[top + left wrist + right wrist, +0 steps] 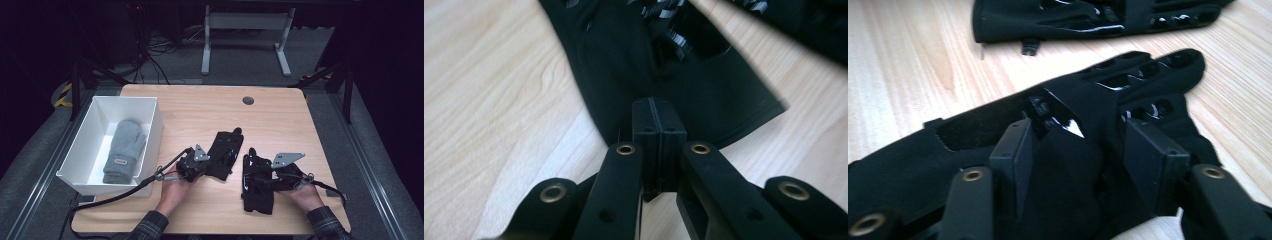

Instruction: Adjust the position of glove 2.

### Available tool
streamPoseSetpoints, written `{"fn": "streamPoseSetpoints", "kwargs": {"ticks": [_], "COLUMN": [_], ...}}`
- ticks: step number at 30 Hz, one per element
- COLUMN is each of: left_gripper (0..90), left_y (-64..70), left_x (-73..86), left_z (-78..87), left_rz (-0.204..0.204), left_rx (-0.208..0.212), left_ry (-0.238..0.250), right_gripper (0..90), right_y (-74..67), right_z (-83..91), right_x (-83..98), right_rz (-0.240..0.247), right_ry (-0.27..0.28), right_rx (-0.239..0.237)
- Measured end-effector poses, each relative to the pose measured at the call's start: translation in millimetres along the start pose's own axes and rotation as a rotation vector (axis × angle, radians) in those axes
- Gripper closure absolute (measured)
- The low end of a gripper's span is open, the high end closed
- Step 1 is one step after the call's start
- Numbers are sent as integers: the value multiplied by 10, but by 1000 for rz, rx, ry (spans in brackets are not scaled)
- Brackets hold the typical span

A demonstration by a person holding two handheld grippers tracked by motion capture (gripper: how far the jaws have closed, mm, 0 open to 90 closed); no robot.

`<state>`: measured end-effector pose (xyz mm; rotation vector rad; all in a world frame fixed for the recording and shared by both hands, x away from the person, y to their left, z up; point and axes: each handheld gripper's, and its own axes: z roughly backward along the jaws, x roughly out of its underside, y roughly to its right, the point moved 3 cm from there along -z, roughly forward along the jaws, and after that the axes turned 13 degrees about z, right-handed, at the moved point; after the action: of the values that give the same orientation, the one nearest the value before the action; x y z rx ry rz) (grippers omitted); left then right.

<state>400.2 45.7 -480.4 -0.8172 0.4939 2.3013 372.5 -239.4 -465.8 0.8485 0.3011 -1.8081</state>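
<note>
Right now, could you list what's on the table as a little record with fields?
table: light wood
bin: white, at table's left edge
in bin: grey mitten
left glove: black, flat on table
right glove: black, flat on table
left gripper: jaws shut at the left glove's cuff edge
right gripper: jaws apart, astride the right glove

Both gloves near my fingers: black glove (223, 154), black glove (256, 184), glossy patches. Grey mitten (123, 151) in white bin (156, 127). Table (280, 120) light wood-grain.
</note>
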Motion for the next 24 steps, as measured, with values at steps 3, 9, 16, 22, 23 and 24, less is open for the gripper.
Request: {"fn": "streamPoseSetpoints", "kwargs": {"ticks": [3, 9, 16, 22, 23, 24], "left_gripper": [900, 900, 900, 900, 900, 892], "left_y": [49, 174, 286, 443, 456, 454], "left_x": [26, 141, 316, 478, 486, 477], "left_z": [-13, 78, 211, 320, 325, 326], "left_rz": [-10, -41, -44, -62, -55, -53], "left_rx": [21, 55, 125, 167, 166, 170], "left_ry": [-18, -51, -76, -85, -82, -78], "right_gripper": [443, 438, 439, 439, 439, 439], "right_y": [-3, -10, -14, -19, -19, -19], "right_z": [-3, -12, -10, -10, -8, -8], "right_x": [-7, 1, 0, 1, 1, 0], "right_rz": [1, 8, 8, 10, 10, 10], "right_ry": [4, -7, -5, -4, -4, -3], "right_rx": [3, 13, 18, 18, 18, 19]}}
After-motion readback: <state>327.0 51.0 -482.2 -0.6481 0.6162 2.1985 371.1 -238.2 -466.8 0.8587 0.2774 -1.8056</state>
